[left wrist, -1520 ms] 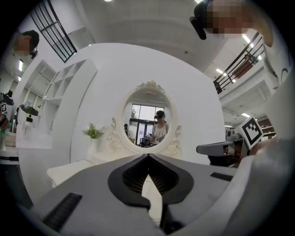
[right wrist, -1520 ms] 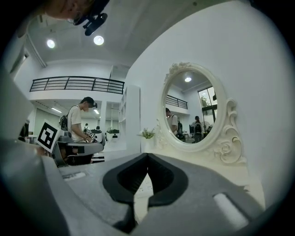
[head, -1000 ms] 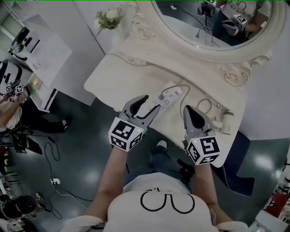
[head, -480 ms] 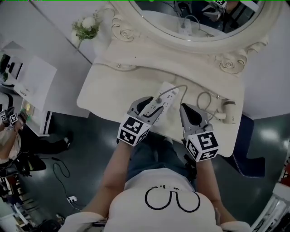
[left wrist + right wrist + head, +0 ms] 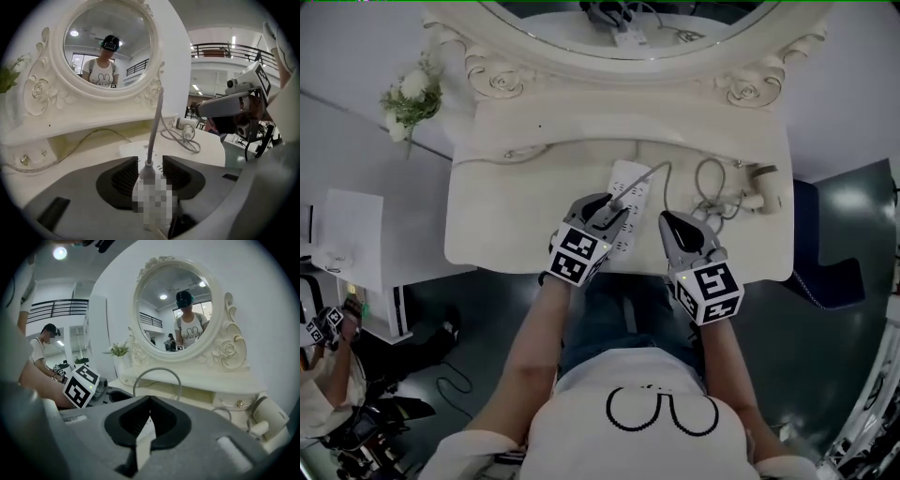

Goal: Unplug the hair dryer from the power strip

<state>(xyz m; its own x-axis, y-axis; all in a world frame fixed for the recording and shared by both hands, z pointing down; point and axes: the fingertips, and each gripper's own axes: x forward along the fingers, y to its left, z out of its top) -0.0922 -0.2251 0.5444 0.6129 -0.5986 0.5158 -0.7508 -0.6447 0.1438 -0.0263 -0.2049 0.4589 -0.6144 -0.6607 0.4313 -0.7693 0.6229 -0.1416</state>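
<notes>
Inventory, counted:
- Grippers: 2, namely left gripper (image 5: pixel 610 212) and right gripper (image 5: pixel 667 223)
- Dressing table (image 5: pixel 511 211): 1
- Oval mirror (image 5: pixel 110 49): 1
- Power strip (image 5: pixel 631 178): 1
- Plug (image 5: pixel 149 177): 1, on 1 grey cord (image 5: pixel 155 124)
- Hair dryer (image 5: pixel 761 178): 1
- Bunch of flowers (image 5: pixel 412 94): 1
- People: 2, namely wearer (image 5: pixel 647 427) and bystander (image 5: pixel 328 380)

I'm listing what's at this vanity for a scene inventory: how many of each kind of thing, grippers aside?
Power strip: 1
Hair dryer: 1
Mirror: 1
Flower bunch: 1
Total: 4
</notes>
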